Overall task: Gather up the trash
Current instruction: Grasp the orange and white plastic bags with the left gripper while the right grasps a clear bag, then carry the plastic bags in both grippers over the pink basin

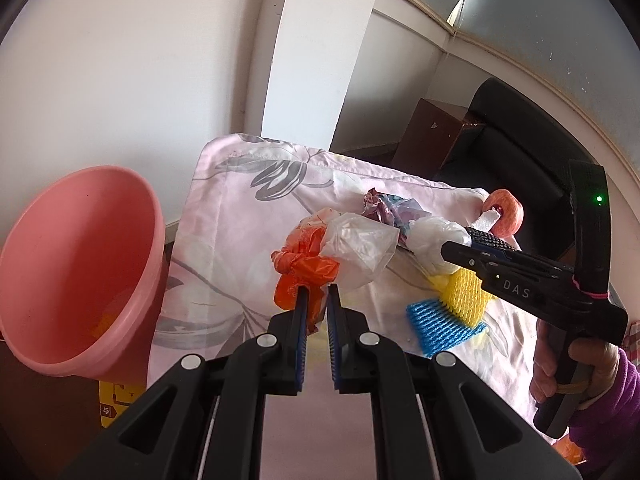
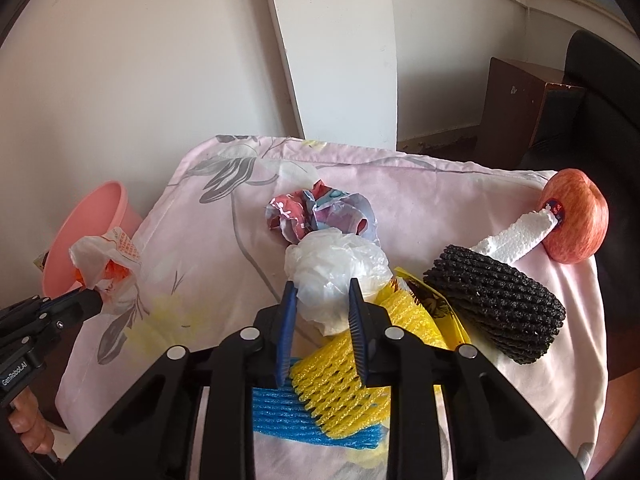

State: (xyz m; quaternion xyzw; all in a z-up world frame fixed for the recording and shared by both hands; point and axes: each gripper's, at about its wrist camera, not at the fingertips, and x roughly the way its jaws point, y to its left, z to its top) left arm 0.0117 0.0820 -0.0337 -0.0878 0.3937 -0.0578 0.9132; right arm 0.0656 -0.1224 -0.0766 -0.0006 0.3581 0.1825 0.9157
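My left gripper (image 1: 317, 293) is shut on an orange and clear plastic bag (image 1: 304, 268), held above the pink floral cloth (image 1: 224, 216); the bag also shows in the right wrist view (image 2: 110, 264). The pink bin (image 1: 80, 264) stands to its left. My right gripper (image 2: 322, 292) is open with its fingers either side of a crumpled white plastic bag (image 2: 336, 268). A crumpled coloured wrapper (image 2: 316, 210) lies just behind it. Yellow foam net (image 2: 340, 392) and blue foam net (image 2: 280, 412) lie under the right gripper.
A black foam net (image 2: 496, 308), a white foam strip (image 2: 516, 240) and an apple (image 2: 576, 216) lie at the cloth's right. A brown wooden box (image 2: 520, 108) and a dark chair (image 1: 520, 128) stand behind. A white wall is at the back.
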